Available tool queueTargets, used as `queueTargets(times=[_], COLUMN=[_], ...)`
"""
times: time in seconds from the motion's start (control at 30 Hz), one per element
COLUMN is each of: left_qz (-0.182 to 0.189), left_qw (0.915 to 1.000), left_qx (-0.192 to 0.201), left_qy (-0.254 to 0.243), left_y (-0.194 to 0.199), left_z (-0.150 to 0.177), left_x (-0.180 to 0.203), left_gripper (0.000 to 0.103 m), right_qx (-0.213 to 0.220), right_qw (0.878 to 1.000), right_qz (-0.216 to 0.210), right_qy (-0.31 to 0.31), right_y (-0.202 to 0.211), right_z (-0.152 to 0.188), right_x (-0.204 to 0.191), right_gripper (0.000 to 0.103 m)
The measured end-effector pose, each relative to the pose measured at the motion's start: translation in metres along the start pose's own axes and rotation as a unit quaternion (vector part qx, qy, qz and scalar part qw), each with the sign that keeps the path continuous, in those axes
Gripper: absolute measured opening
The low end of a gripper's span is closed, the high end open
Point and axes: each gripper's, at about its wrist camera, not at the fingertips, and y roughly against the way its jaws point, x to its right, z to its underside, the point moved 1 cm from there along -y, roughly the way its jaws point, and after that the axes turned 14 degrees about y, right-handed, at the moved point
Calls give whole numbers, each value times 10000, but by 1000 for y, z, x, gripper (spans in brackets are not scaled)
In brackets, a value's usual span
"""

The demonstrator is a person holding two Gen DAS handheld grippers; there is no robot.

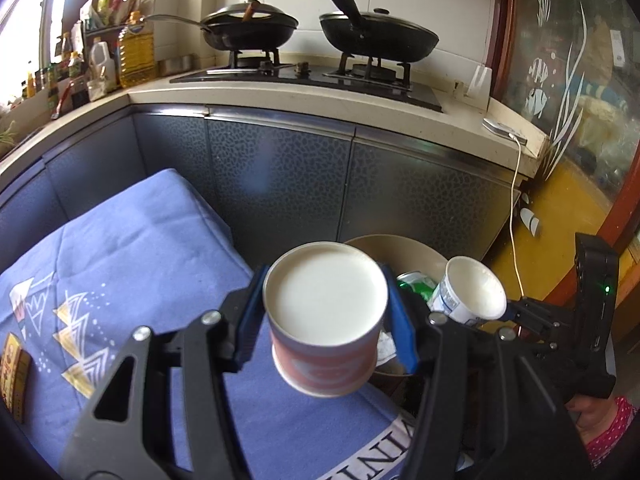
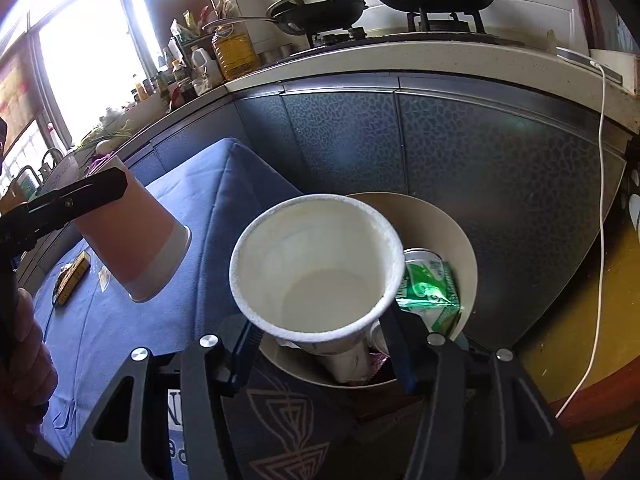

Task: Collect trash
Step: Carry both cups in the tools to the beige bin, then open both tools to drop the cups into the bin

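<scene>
My left gripper (image 1: pixel 326 316) is shut on a pink paper cup (image 1: pixel 320 372), its white mouth facing the camera, over the edge of a blue-clothed table (image 1: pixel 120 260). In the right wrist view that pink cup (image 2: pixel 136 240) hangs at the left under one finger (image 2: pixel 88 194) of the left gripper. My right gripper (image 2: pixel 320 344) is shut on a white paper cup (image 2: pixel 316 264), tilted above a round beige bin (image 2: pixel 460 240). A crushed green can (image 2: pixel 432 288) lies in the bin. From the left wrist, the white cup (image 1: pixel 468 292) and right gripper (image 1: pixel 514 314) sit beside the bin (image 1: pixel 424 248).
Grey cabinet fronts (image 1: pixel 280 184) stand right behind the bin, with a stove and two black pans (image 1: pixel 376 32) on the counter above. A white cable (image 2: pixel 600 200) hangs down at the right. A yellow box (image 2: pixel 74 276) lies on the cloth. A person's hand (image 2: pixel 24 352) is at the left.
</scene>
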Motion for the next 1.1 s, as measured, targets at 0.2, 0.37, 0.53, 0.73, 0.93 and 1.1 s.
queueTargets(times=[0.2,0.37,0.53,0.73,0.93,1.1], left_qz=[106,96,-7,-105,-77,-71], left_qw=[9993,9985,9976,9959,9945,9939], left_qx=[-348,-527,-676,-889,-1033,-1093], left_qy=[-23,-72,-143,-129,-126,-114], left_y=[-39,-65,-88,-111,-123,-127], left_z=[-8,-11,-9,-5,-3,-3], left_x=[15,23,26,23,25,27], left_gripper=[53,53,53,53,54,66], right_qx=[-52,-71,-110,-157,-246,-215], right_qw=[9997,9994,9994,9997,9996,9997], right_qz=[59,60,76,82,73,68], right_qy=[-251,-331,-327,-187,-100,-67], right_y=[-11,-14,-22,-33,-41,-43], right_z=[6,10,8,5,3,4], right_x=[21,32,38,37,36,33], right_gripper=[56,56,56,56,57,71])
